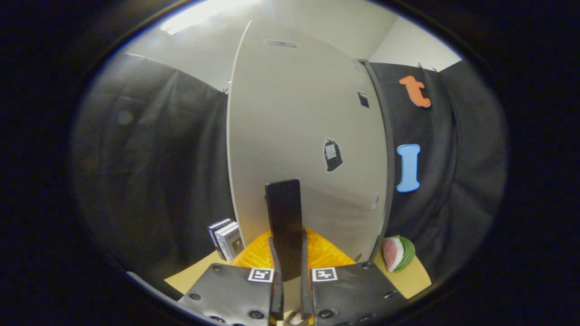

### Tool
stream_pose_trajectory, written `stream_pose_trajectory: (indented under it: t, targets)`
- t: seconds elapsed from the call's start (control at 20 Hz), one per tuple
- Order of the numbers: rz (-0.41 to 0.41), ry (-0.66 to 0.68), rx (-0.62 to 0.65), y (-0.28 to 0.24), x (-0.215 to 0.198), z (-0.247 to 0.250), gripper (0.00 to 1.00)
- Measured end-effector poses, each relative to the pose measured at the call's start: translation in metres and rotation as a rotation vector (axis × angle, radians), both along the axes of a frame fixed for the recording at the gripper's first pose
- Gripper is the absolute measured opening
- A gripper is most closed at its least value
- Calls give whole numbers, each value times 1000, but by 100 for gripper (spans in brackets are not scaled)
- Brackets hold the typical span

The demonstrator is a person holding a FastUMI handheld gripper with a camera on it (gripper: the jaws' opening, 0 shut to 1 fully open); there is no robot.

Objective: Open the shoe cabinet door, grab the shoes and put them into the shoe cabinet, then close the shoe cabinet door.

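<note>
The shoe cabinet door [308, 136], a pale flat panel, stands upright just ahead of the gripper [290, 267], and the fingers are drawn narrow with both pressing on the dark handle [284, 222] that sticks out from the door's lower part. Against the foot of the door, behind the handle, an orange ribbed thing [324, 253] rests on the tabletop [195, 274]; the handle and fingers cover its middle, so what it is cannot be told. To the left of the door stand two small boxes [225, 239], upright and close together. To the right of the door lies a watermelon slice [398, 253]. A dark tag-shaped sticker [332, 155] sits on the door above the handle. The door hides the cabinet's inside.
</note>
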State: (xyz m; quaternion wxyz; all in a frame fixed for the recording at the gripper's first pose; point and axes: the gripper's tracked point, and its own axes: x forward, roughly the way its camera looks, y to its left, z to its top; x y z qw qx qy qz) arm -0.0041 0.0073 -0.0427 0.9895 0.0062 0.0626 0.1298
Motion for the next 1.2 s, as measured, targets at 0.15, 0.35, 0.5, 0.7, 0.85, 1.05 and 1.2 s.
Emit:
stream_pose_trajectory:
  t: [0.15, 0.35, 0.5, 0.7, 0.85, 1.05, 1.2]
  targets:
    - [-16, 2, 14, -20, -10, 2, 16]
    - [-63, -15, 5, -46, -20, 5, 15]
    - [-83, -21, -23, -57, -21, 6, 15]
    - [-128, -30, -47, -82, -26, 10, 14]
    - [-205, -32, -31, -109, -21, 11, 14]
    - [-256, -33, -18, -140, -24, 14, 5]
    - [-270, -38, -33, -155, -22, 15, 2]
